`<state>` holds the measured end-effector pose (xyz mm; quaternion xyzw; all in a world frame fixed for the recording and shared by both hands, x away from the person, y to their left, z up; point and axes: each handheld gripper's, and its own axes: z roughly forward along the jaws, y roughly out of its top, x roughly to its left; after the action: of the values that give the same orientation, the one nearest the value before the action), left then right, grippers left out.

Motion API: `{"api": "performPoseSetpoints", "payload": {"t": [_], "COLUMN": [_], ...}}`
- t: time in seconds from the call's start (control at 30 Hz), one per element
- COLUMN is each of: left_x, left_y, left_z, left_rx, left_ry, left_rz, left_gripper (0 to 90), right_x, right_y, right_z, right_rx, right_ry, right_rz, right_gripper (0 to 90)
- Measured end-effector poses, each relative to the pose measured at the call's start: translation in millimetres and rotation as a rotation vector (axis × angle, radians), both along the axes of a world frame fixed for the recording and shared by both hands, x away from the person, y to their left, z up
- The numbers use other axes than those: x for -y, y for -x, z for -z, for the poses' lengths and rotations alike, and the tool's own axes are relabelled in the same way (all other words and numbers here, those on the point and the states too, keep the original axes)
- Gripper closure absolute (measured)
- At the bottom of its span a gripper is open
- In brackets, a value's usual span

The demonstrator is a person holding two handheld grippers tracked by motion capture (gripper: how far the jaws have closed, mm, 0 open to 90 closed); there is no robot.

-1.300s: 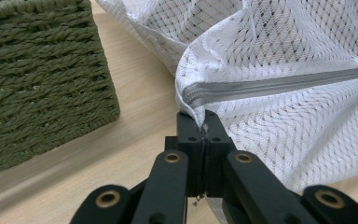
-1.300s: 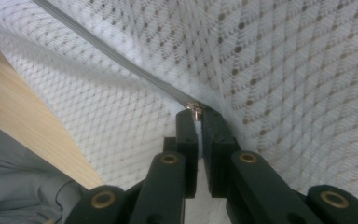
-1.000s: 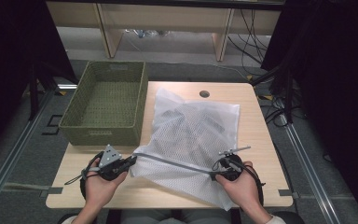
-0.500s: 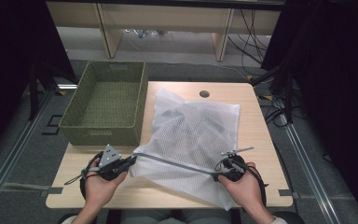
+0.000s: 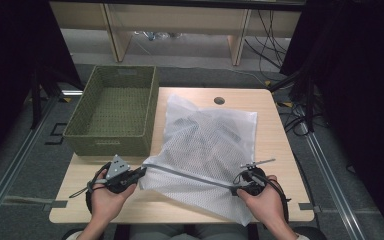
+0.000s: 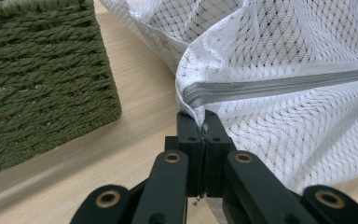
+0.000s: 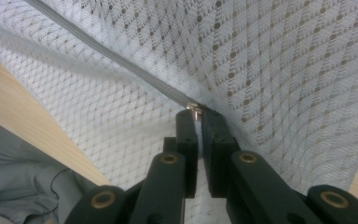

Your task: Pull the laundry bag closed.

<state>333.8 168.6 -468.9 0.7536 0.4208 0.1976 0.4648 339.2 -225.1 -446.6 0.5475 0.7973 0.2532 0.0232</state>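
- Your white mesh laundry bag point(image 5: 207, 150) lies flat across the middle of the light wooden table point(image 5: 275, 125), with dark items showing through the netting, too blurred to name.
- Its grey zipper point(image 5: 190, 175) runs along the near part of the bag, pulled in a straight line between your two hands.
- Your left gripper point(image 5: 139, 173) sits at the near left; its jaws are pressed together on the bag's corner at the left end of the zipper, as the left gripper view point(image 6: 204, 125) shows.
- Your right gripper point(image 5: 236, 189) sits at the near right; in the right gripper view point(image 7: 196, 114) its jaws are nearly together, pinching the small metal zipper pull point(image 7: 195, 108) at their tips.
- The olive woven basket point(image 5: 112, 145) stands on the far left of the table, just beside the bag's left edge.
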Motion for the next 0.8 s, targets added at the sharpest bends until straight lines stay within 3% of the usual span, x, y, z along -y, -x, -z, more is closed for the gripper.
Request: {"api": "performPoseSetpoints", "payload": {"t": [0.07,0.2,0.4,0.53,0.63,0.73,0.8], "left_x": [-0.9,-1.0,-1.4,-1.9,-1.2,-2.7,-1.2], "left_y": [-0.4,-0.6,-0.4,-0.6,-0.6,-1.2,-0.8], "left_z": [0.0,0.1,0.0,-0.4,0.1,-0.2,0.1], "left_rx": [-0.002,-0.002,-0.007,-0.002,-0.008,-0.005,-0.007], "left_ry": [-0.004,-0.004,0.006,0.000,0.005,-0.014,0.011], "left_rz": [0.004,0.006,-0.005,-0.002,-0.005,0.002,-0.007], "left_gripper": [88.5,88.6,88.6,88.6,88.6,88.6,88.6], "right_x": [-1.0,1.1,2.6,5.2,7.7,6.9,8.8], "right_y": [0.7,0.1,0.9,2.5,2.9,4.1,3.5], "right_z": [-0.5,-0.7,-0.7,-1.1,-0.3,-1.4,-0.5], "right_rx": [-0.014,-0.016,-0.021,-0.036,-0.021,-0.040,-0.023], "right_ry": [0.003,0.013,0.022,0.023,0.005,0.006,0.016], "right_rz": [0.021,0.000,0.011,0.040,0.030,0.051,0.041], "right_gripper": [87.0,87.0,87.0,87.0,87.0,87.0,87.0]}}
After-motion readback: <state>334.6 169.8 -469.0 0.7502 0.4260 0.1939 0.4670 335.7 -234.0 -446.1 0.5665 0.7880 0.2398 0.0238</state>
